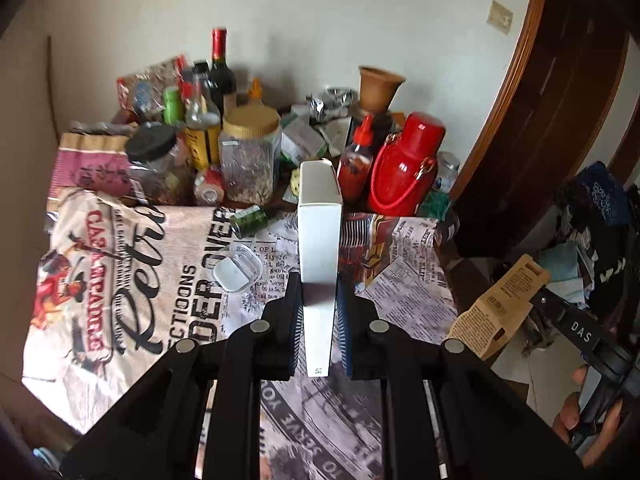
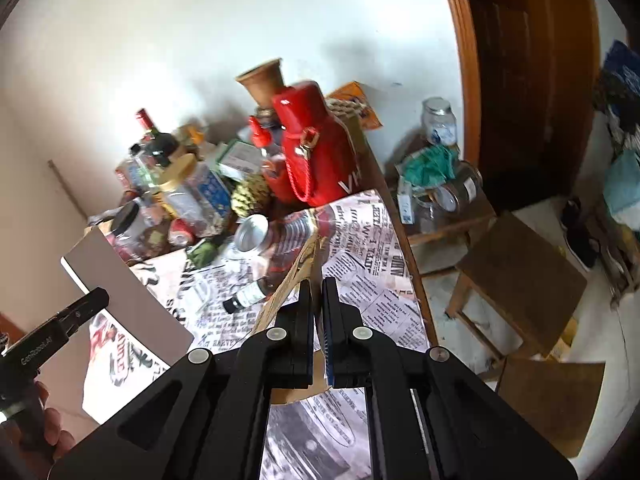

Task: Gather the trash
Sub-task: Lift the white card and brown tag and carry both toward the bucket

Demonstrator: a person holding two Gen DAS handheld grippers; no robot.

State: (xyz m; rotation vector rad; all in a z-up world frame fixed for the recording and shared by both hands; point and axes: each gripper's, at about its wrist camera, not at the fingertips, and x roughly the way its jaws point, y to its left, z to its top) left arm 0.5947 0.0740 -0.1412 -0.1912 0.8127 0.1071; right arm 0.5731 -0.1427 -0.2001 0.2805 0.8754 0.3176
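Two grippers (image 1: 318, 280) (image 2: 318, 286) — one white box (image 1: 320, 216), one brown card package (image 1: 500, 304) — plus one red flask (image 1: 404, 164), one wine bottle (image 1: 221, 72), one clay pot (image 1: 378, 84).

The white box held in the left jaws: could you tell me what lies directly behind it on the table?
Beside the white box, a red sauce bottle and a red flask show, with a gold-lidded jar on its other side. Whatever stands straight behind the box is covered.

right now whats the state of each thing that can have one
left tool: shut on white box
white box: held off the table, far end flap open
right tool: shut on brown card
brown card: pinched, lifted
small dark bottle: lying down, capped
clear tub: no lid, on tablecloth
gold-lid jar: upright, closed
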